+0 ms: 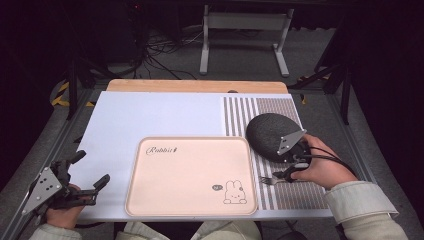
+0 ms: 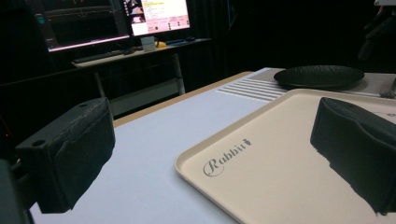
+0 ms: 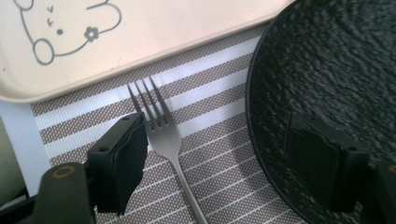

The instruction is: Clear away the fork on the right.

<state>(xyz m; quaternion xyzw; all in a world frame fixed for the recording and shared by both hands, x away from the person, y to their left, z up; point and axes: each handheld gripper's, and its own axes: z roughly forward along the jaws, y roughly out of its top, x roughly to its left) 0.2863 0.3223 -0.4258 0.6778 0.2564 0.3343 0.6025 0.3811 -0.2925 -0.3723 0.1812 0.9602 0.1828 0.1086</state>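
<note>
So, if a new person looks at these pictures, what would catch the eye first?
Probably the large cream plastic tray with a rabbit drawing, lying in the middle of the white table. Next, the round black textured plate on the striped brown-and-white placemat to the tray's right. There the right gripper hovers with open jaws over a grey metal fork, one jaw beside its tines, the other above the plate.

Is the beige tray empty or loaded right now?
Empty. The beige tray shows bare surface apart from its printed rabbit and lettering; the fork and black plate lie on the striped mat beside it.
</note>
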